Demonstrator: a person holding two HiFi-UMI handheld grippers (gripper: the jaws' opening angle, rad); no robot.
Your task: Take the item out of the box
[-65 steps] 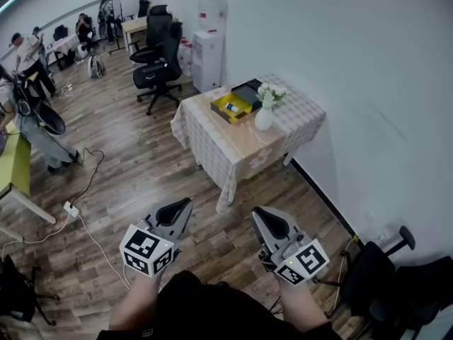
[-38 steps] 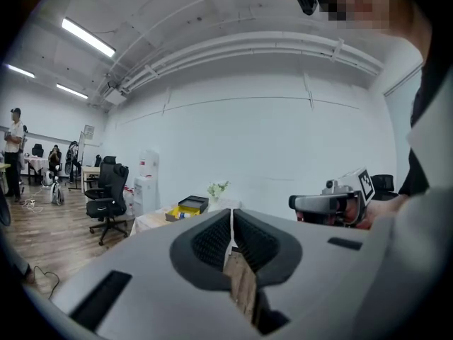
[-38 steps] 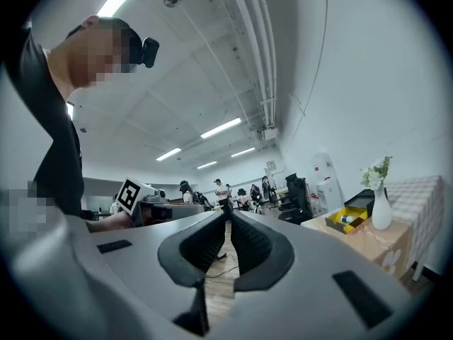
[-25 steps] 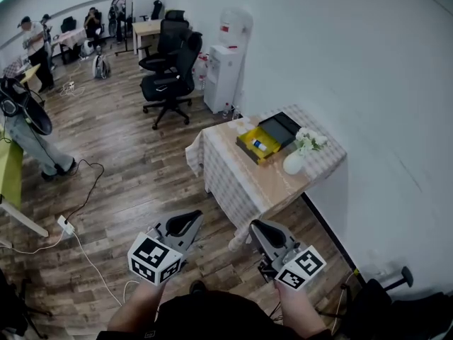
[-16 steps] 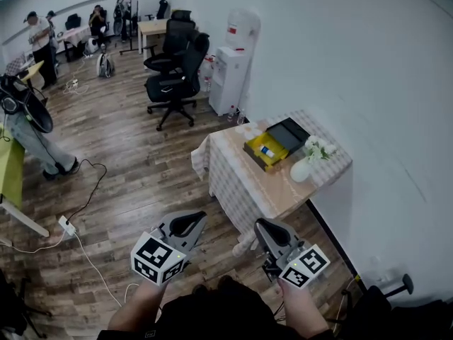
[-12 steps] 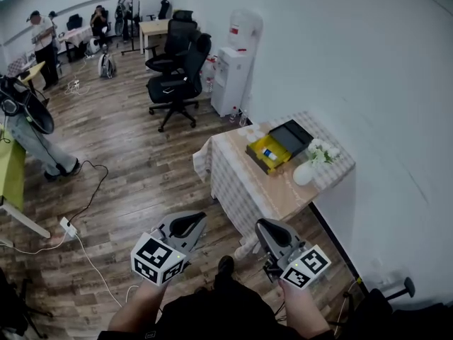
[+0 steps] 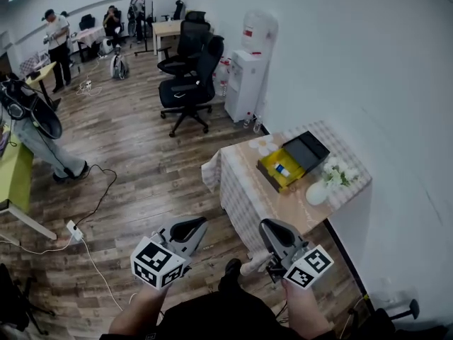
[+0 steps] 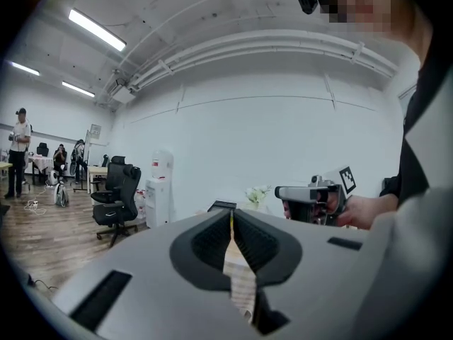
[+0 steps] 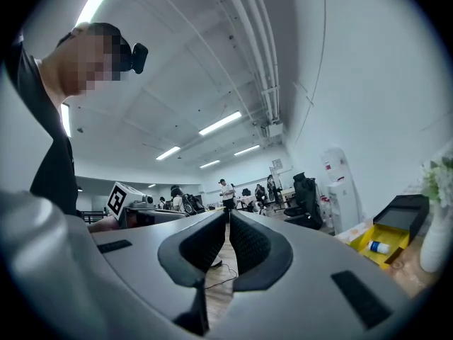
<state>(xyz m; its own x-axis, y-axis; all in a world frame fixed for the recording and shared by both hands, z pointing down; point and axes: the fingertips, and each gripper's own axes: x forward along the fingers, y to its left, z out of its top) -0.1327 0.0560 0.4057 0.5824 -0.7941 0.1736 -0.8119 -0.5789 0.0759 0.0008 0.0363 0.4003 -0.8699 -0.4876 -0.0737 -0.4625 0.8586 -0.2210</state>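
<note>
An open yellow box (image 7: pixel 282 168) with a black lid (image 7: pixel 309 151) lies on a table (image 7: pixel 255 186) covered in checked cloth, to the right ahead of me. Inside it lies a small white and blue bottle (image 7: pixel 282 168). The right gripper view shows the same box (image 9: pixel 381 241) and bottle (image 9: pixel 377 246) at its right edge. My left gripper (image 7: pixel 197 222) and right gripper (image 7: pixel 267 225) hang side by side above the wooden floor, short of the table. Both are shut with nothing between the jaws (image 8: pixel 231 215) (image 9: pixel 228 215).
A white vase of flowers (image 7: pixel 318 191) stands beside the box. Black office chairs (image 7: pixel 191 76) and a water dispenser (image 7: pixel 253 66) stand further back. A cable and power strip (image 7: pixel 73 229) lie on the floor at left, near a green table (image 7: pixel 14 183). People stand far off.
The table with the box has shifted down and to the right in the head view and sits nearer to the grippers. Both grippers stay shut and level.
</note>
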